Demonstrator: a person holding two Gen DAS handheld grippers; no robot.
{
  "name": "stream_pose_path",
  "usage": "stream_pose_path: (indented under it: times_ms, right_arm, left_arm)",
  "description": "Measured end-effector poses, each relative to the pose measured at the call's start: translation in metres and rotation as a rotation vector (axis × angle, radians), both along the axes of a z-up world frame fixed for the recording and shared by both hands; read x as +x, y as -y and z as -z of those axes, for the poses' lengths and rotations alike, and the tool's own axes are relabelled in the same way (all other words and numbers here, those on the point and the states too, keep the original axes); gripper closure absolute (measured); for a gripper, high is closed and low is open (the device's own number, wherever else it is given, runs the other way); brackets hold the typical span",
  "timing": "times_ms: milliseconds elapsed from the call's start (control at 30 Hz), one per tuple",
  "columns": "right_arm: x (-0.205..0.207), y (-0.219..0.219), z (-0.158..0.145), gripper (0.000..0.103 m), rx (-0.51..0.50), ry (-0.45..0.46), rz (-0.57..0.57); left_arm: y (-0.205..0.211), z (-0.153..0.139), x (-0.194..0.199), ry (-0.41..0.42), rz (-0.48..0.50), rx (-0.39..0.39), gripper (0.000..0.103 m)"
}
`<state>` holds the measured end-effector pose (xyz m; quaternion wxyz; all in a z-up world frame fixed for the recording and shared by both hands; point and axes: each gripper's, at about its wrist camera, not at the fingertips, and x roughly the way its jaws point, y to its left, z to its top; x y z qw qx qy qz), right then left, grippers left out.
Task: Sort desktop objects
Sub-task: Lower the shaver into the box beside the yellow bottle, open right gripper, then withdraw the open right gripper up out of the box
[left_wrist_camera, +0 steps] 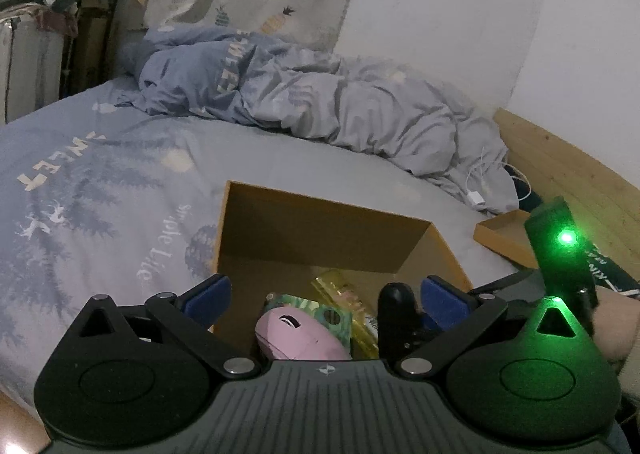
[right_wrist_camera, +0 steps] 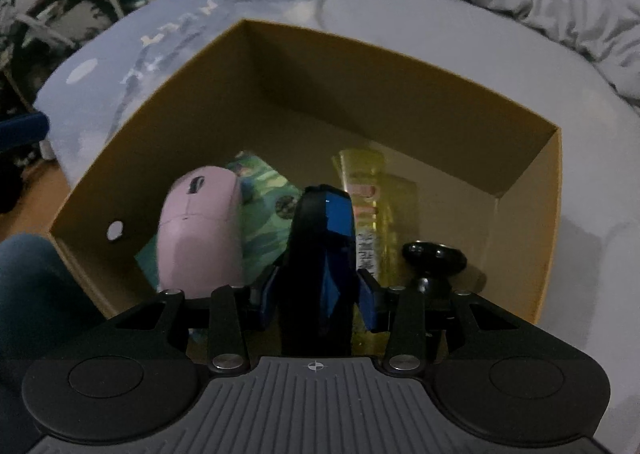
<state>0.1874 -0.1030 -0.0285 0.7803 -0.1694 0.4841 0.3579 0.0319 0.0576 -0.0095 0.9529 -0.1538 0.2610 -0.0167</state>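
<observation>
We are holding our right gripper [right_wrist_camera: 320,254], jaws together and seemingly empty, above the box [right_wrist_camera: 400,102]; our left gripper's [left_wrist_camera: 324,298] jaws are standing apart over it.

Both views close above box [right_wrist_camera: 520,158]

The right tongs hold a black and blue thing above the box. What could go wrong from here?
1. The black and blue object in the right tongs hangs over the pink mouse and the yellow item; if released here, it may strike them.
2. The box stands on a soft bed; a push on its wall might tip it.
</observation>
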Motion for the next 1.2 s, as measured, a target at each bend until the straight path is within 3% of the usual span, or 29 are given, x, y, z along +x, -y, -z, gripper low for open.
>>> stream_pose_path:
  times_ms: [400,667,700,867,1200]
  right_arm:
    - [0.012,0.005,0.010,0.056,-0.042,0.024,0.030]
    - [0.004,0.018,0.002,0.054,0.009,0.044,0.060]
    - [0.002,0.020,0.001,0.053,0.016,0.047,0.061]
    - [-0.009,0.029,-0.012,0.025,0.050,0.078,0.078]
    - [-0.039,0.059,-0.040,0.010,0.145,0.132,0.120]
  left_arm:
    - [0.001,0.005,0.008,-0.026,0.005,0.010,0.000]
    - [0.006,0.006,0.008,-0.033,0.011,0.037,0.000]
    - [0.006,0.006,0.008,-0.034,0.012,0.039,0.000]
    - [0.007,0.005,0.007,-0.036,0.011,0.041,0.000]
    - [0.012,0.003,0.005,-0.029,0.017,0.063,0.000]
